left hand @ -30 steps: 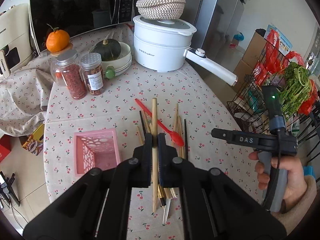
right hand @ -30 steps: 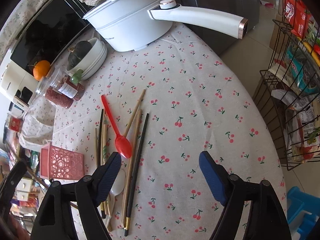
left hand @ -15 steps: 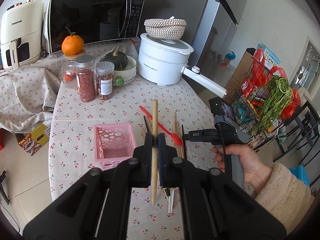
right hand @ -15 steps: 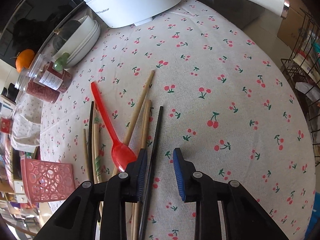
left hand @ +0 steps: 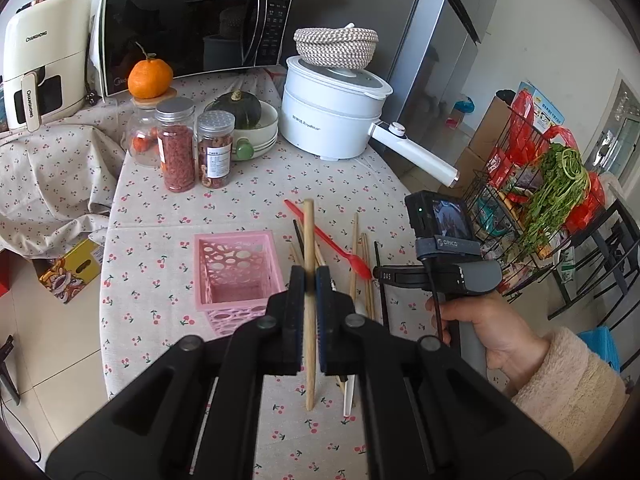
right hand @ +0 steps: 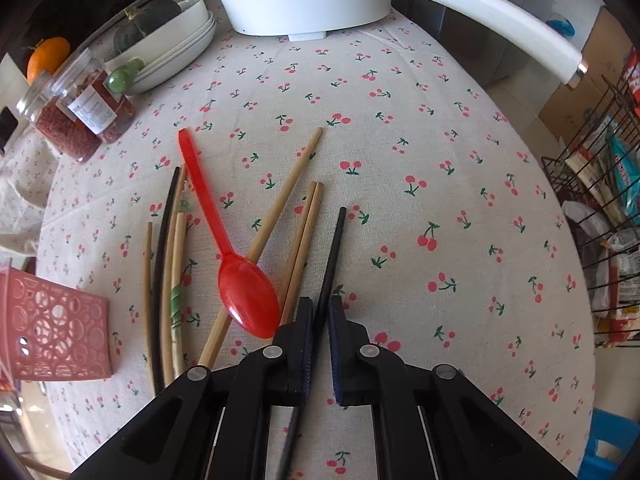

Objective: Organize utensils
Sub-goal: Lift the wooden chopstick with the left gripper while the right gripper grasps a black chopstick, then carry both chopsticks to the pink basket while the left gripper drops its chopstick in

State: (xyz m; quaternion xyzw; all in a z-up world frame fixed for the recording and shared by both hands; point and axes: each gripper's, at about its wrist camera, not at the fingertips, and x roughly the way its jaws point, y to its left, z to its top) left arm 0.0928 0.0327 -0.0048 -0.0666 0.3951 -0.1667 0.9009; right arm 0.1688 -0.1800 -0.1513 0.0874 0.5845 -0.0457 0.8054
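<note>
Cherry-print cloth covers my round worktop, whose right edge falls away beside a wire rack. My left gripper is clamped on a wooden chopstick, lifted just right of the pink basket. My right gripper is nearly closed around a black chopstick lying beside the red spoon; bare cloth lies to its right.

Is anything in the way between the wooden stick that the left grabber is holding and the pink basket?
Nothing visible is. The left gripper is shut on the wooden chopstick, held up off the table. The pink basket sits just to its left, open at the top and looking empty, with no other utensil between them.
</note>
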